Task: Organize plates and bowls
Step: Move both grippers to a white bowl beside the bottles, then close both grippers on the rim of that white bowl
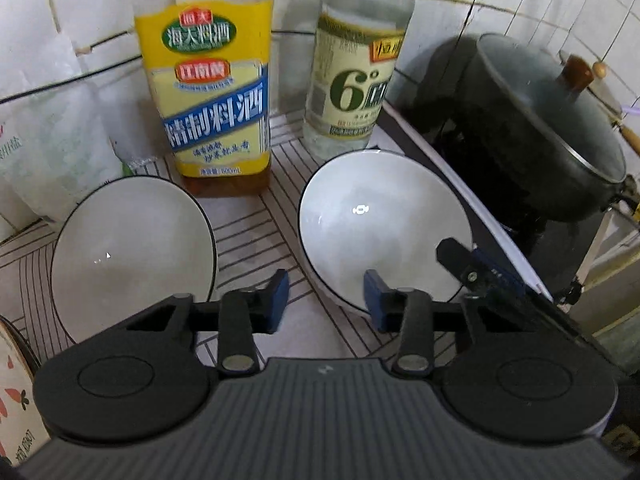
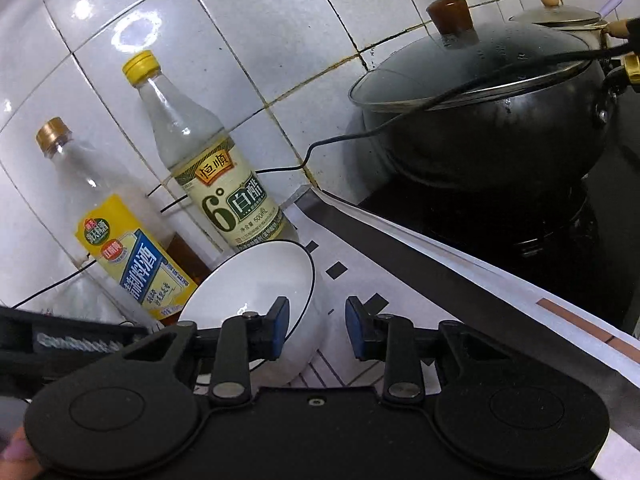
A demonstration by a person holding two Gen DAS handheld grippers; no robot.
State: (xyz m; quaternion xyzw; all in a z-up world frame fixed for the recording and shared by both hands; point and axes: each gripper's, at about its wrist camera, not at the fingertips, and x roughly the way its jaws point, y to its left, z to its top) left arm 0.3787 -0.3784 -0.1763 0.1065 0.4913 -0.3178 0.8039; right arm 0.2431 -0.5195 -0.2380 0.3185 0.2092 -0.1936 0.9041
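Hovering over the striped counter mat, the left gripper is standing with its jaws wide apart and nothing between them, its blue pads poised in the gap between two white bowls. The left bowl is sitting just beyond and to the left of that gripper, while the right bowl is lying ahead on the other side, its near rim passing just behind the gripper's right pad. The right gripper is also standing wide, straddling the near rim of that same right bowl; its left pad is reaching inside the bowl, though whether it is touching the wall is hard to tell. Behind the bowls, a cooking wine bottle and a white vinegar bottle are standing against the tiled wall. A lidded black pot is resting on the stove to the right
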